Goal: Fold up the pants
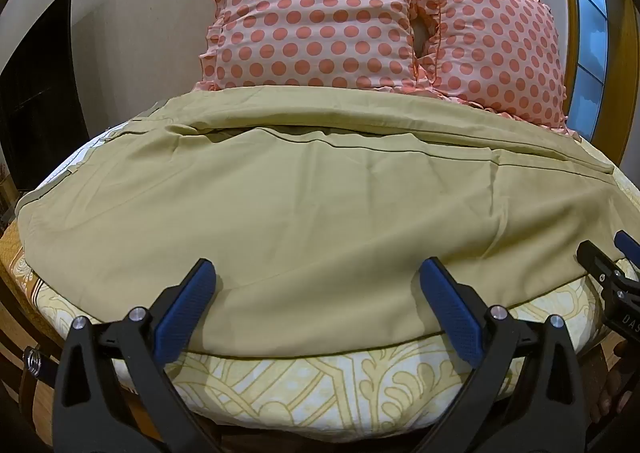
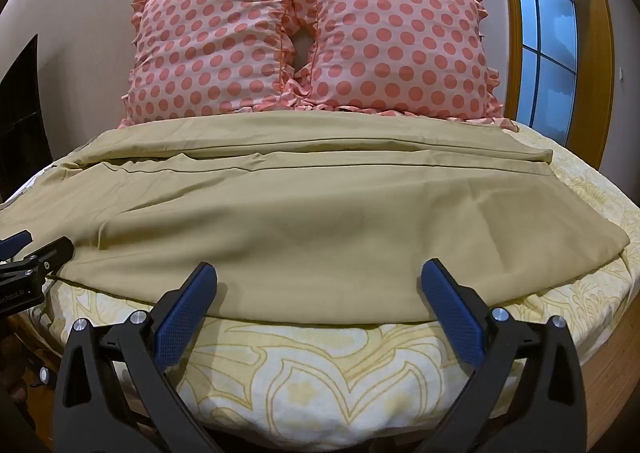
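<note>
Lying crosswise on the bed (image 2: 320, 381), the pants (image 2: 280, 229) run left to right just ahead of both grippers. Left gripper (image 1: 316, 301) and right gripper (image 2: 318, 301) hover at the near hem, jaws wide apart, holding nothing.

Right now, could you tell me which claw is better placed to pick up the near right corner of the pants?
Probably the right claw: open, at the pants' near hem, corner just right. The left claw, also open, sits farther left.
</note>
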The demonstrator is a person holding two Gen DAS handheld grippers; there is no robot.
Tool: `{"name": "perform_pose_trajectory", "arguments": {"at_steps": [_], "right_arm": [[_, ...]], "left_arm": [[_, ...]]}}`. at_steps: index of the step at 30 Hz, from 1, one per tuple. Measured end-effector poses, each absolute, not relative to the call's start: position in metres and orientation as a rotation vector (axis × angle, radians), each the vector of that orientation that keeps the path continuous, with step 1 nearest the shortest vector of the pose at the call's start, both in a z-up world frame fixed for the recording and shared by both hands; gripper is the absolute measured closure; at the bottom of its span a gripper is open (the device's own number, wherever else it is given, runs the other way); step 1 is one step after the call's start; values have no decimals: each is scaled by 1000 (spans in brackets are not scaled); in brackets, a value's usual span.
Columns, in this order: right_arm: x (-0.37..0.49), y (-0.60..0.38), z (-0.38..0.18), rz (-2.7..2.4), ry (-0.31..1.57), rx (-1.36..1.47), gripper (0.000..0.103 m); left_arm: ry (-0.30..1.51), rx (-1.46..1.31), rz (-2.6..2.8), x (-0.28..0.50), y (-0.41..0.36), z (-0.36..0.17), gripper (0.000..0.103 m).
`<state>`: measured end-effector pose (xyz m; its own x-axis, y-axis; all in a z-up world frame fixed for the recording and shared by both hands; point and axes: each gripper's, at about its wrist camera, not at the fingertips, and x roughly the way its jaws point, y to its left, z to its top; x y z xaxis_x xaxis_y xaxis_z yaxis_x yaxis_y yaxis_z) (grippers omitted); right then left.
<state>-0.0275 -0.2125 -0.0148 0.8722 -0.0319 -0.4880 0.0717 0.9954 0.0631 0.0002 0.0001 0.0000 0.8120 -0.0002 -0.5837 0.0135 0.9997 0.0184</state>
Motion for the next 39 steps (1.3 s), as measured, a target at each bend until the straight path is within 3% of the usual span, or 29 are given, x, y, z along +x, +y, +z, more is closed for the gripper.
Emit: {"name": "perform_pose_trajectory", "arguments": {"at_steps": [39], "right_arm": [[-27,-214,-18,-54,505,79,1]], "left_arm": [[618,23,-7,0,0,0,2]]}}
